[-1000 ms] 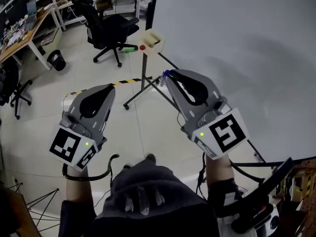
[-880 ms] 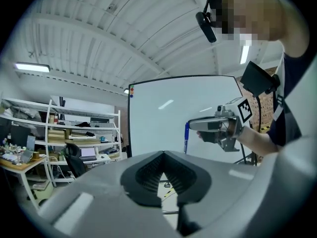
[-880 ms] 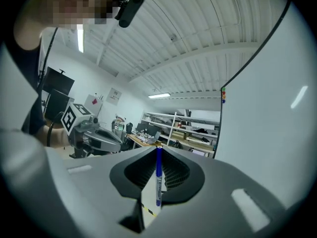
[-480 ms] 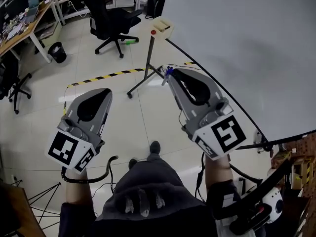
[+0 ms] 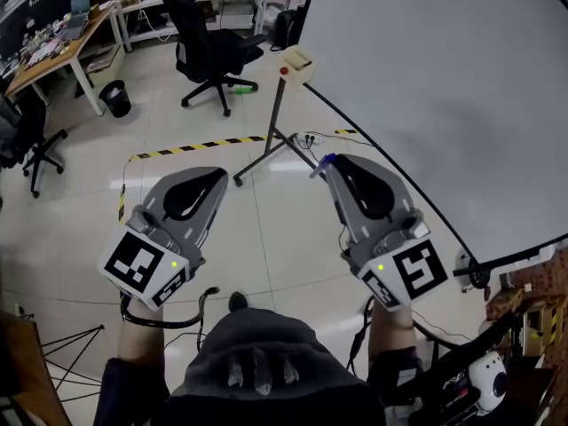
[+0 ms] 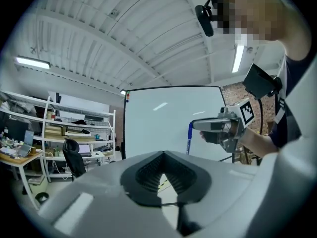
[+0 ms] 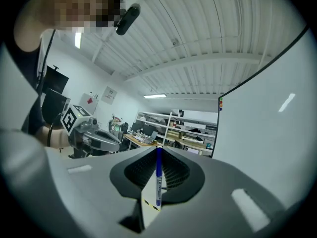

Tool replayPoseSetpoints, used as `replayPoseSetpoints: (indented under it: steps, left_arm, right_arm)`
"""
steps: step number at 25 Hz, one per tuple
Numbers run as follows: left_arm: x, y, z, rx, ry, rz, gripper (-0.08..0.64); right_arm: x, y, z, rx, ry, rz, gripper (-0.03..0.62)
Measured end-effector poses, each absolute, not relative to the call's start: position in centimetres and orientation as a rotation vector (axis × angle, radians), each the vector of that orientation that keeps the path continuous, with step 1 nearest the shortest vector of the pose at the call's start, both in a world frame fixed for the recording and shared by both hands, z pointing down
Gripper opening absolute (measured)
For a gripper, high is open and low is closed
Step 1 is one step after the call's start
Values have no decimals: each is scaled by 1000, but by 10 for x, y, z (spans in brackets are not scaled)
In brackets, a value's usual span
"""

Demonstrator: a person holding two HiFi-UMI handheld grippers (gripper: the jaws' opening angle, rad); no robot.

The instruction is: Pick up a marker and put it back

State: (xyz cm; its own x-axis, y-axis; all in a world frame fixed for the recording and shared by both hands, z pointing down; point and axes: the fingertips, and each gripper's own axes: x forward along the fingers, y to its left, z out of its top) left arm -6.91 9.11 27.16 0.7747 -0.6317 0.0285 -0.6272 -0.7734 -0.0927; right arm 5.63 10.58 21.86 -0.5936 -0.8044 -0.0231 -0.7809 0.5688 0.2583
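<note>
A blue marker stands upright between the jaws of my right gripper, which is shut on it. In the head view its blue tip pokes out of the right gripper, just in front of the whiteboard. From the left gripper view the same marker hangs below the right gripper. My left gripper is held over the floor at the left, jaws shut with nothing in them. A small marker tray sits at the whiteboard's corner.
The whiteboard stands on a metal stand with spread legs on the tiled floor. Yellow-black tape runs across the floor. A black office chair, a desk and a bin are at the far left.
Both grippers have drifted slightly right and down in the head view. The whiteboard's edge has shifted right, and the right gripper still grips the marker.
</note>
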Motion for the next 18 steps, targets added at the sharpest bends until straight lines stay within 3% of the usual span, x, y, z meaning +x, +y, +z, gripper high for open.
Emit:
replayPoseSetpoints:
  steps: [18]
  left_arm:
    - [63,252,272,-2836,1062,-145,6]
  right_arm:
    - [187,267,256,1297,-2749,-260,31]
